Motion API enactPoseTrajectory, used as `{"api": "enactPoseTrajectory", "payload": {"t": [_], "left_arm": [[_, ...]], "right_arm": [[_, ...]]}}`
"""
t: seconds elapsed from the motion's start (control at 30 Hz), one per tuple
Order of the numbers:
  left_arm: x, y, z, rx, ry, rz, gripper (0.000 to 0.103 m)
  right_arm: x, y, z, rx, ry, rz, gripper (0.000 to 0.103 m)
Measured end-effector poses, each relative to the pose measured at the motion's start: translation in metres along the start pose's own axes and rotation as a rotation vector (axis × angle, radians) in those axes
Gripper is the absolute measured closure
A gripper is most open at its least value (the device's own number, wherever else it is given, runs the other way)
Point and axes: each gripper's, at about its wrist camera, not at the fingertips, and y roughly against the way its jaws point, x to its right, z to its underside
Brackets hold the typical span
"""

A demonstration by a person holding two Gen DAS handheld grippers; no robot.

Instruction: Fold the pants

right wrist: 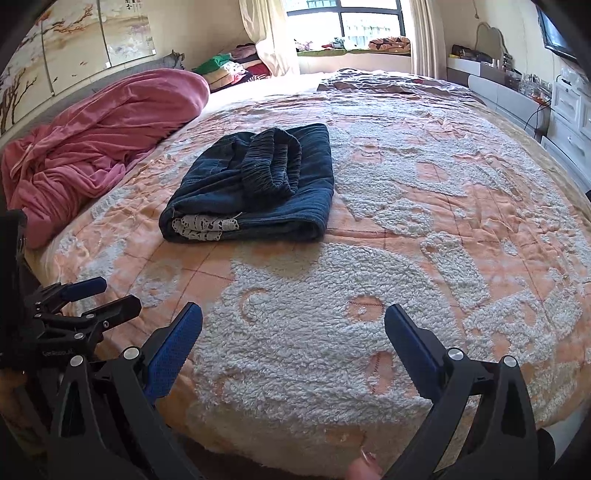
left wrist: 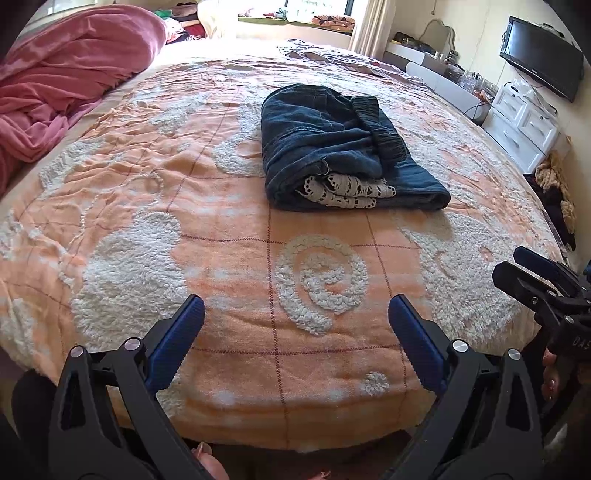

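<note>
Where the bed's near edge cuts across both views, each gripper hangs just off it with fingers spread wide and nothing between them: left gripper [left wrist: 296, 314], right gripper [right wrist: 293, 319]. Bedspread [left wrist: 229, 354], orange with white tufted swirls, fills the middle ground. Left view catches the right gripper at its right edge, only partly in frame, with fingertips of a hand [left wrist: 550, 373] on its handle. Right view catches the left gripper at its left edge.

Pants [left wrist: 332, 147], dark denim, lie folded in a compact bundle mid-bed, well apart from both grippers; white lace trim [left wrist: 347, 190] shows at the near fold. Elastic waistband sits on top, clearer in the right view [right wrist: 273, 162].

Pink blanket [right wrist: 99, 125] heaped far left. Wall television [left wrist: 543, 55] is whole only in the left view; window [right wrist: 351, 22] clearer in the right. Far clutter too small to read.
</note>
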Motion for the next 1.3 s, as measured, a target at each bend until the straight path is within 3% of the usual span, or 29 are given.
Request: {"api": "enactPoseTrajectory", "payload": {"t": [1.3], "left_arm": [[-0.0026, 0.0012, -0.0059, 0.006, 0.004, -0.035, 0.009]], "right_arm": [[0.0074, -0.0069, 0.0009, -0.019, -0.011, 0.011, 0.004]]}}
